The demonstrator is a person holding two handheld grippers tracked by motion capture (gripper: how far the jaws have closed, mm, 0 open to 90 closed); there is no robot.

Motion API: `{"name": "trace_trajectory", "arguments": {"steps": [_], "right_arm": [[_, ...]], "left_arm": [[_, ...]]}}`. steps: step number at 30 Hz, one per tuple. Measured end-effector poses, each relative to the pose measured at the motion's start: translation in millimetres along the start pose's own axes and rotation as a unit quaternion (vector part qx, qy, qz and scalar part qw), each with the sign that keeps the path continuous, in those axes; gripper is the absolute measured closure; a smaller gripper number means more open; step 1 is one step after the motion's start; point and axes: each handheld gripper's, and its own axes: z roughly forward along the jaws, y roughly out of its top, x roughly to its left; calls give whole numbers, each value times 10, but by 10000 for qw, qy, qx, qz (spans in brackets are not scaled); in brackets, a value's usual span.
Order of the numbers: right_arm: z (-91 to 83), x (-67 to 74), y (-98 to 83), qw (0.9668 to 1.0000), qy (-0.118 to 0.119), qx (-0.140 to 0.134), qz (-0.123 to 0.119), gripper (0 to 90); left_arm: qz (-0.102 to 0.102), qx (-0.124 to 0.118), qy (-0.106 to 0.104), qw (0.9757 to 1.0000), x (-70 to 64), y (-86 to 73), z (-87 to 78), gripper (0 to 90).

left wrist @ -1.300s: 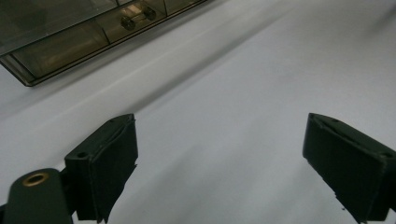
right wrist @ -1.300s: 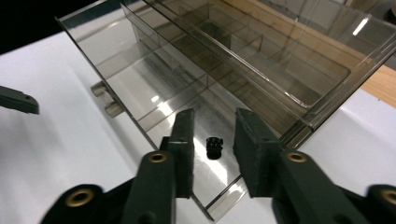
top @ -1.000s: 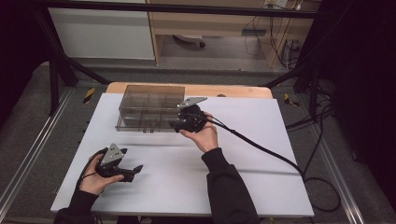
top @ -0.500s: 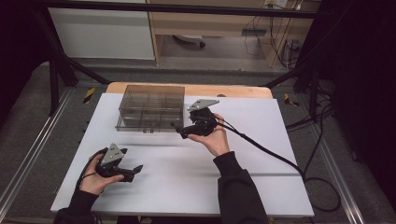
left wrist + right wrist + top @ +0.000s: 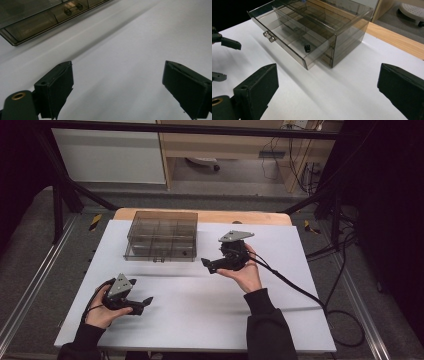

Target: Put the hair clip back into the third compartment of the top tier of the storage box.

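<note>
Here the white table [image 5: 200, 320] carries a smoky clear drawer box [image 5: 162, 232] at its far side, its top drawer [image 5: 287, 37] pulled out with a small black piece [image 5: 307, 48] inside. The right gripper [image 5: 206, 266], just beside the box, has just been opening its jaws, wide and empty; the left gripper [image 5: 147, 301] rests near the front edge, jaws wide, empty.

Open left claw [image 5: 117, 92] over white table [image 5: 130, 50], drawer box [image 5: 37, 20] beyond

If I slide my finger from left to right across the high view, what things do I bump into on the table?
Left tongs → see-through drawer box → right tongs → black cable trailing off the table's right side.
</note>
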Motion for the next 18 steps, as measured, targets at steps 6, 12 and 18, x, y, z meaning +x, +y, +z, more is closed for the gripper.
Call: {"name": "trace_trajectory", "arguments": {"steps": [6,12,18], "right_arm": [[-114,-94,-128,9999,-27,-7,120,20],[-222,-215,-283,9995,-101,10,286,18],[-321,-329,-437,9991,-166,14,398,13]], "left_arm": [[-6,10,-5,10000,-3,0,4,94],[-26,24,-22,10000,-2,-5,11,91],[-38,46,-36,10000,-4,-9,21,87]]}}
